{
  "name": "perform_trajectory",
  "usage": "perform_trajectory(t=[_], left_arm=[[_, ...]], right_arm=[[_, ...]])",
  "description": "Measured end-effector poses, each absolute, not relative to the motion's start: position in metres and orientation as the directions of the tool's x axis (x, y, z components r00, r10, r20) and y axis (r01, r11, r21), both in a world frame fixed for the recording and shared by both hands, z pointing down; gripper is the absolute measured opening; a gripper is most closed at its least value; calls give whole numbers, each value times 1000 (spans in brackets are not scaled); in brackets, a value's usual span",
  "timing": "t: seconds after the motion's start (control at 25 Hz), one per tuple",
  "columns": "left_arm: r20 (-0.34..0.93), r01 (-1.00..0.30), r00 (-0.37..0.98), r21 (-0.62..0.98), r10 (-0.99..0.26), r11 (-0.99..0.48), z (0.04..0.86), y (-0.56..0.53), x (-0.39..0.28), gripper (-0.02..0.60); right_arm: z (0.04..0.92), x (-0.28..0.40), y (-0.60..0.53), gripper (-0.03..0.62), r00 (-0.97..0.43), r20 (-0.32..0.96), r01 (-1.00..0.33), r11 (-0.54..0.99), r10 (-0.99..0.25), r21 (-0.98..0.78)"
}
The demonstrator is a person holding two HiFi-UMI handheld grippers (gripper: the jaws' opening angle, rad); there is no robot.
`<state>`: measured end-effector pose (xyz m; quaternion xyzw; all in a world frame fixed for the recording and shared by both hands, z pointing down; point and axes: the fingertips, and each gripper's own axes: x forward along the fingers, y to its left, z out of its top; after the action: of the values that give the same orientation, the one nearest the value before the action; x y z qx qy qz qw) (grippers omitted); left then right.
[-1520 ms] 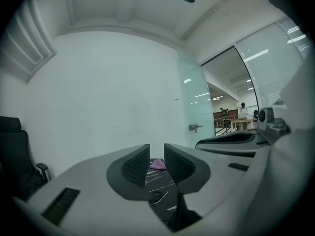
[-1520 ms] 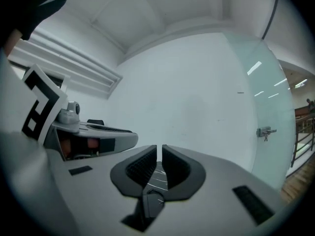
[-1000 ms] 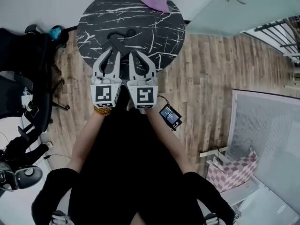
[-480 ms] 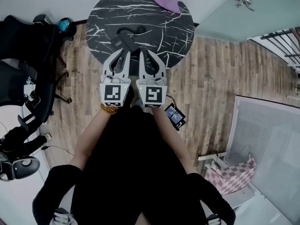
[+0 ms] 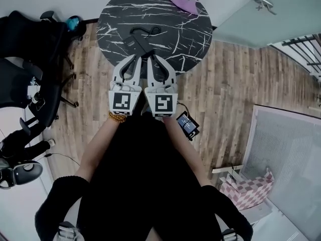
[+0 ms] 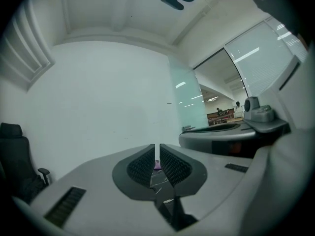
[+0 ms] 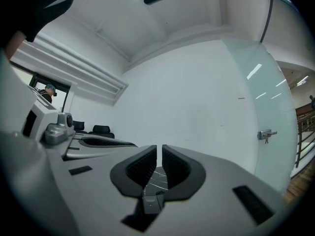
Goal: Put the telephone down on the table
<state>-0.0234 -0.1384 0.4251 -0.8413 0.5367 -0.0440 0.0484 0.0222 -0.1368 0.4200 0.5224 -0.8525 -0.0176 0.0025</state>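
ok, round black marble-look table (image 5: pixel 193 31), white veins. over its near edge sit the grey left gripper (image 5: pixel 136 59) and right gripper (image 5: pixel 150 59), ribbed pads nearly together and empty, the left's jaws just closing. a slim black telephone (image 5: pixel 136 43) lies flat on the table beyond the tips. crumpled purple cloth (image 5: pixel 184 3) at the table's far edge.

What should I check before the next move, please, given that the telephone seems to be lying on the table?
1. Telephone lying flat on the table: ok.
2. Left claw empty: ok; its jaws have just been closing and are all but together, with nothing between them.
3. Right claw empty: ok, jaws all but together.
4. Claw tips clear of the telephone's near end: cannot tell, they sit very close to it.
5. Cord away from both claws: ok.
6. Purple cloth out of the way at the far edge: ok.
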Motion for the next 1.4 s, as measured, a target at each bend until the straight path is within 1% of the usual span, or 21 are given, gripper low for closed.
perform_trajectory(t=[0.4, 0.88, 1.4], left_arm=[[27, -891, 441, -110, -897, -441, 428, -119, -26, 15], [36, -892, 426, -150, -904, -427, 435, -102, -32, 15], [57, -891, 421, -162, -905, -425, 440, -97, -35, 15]], right_arm=[[431, 15, -123, 51, -450, 18, -892, 450, -893, 35], [446, 22, -115, 49, -427, 62, -904, 428, -902, 6], [453, 22, -112, 49, -432, 78, -902, 432, -898, -16]])
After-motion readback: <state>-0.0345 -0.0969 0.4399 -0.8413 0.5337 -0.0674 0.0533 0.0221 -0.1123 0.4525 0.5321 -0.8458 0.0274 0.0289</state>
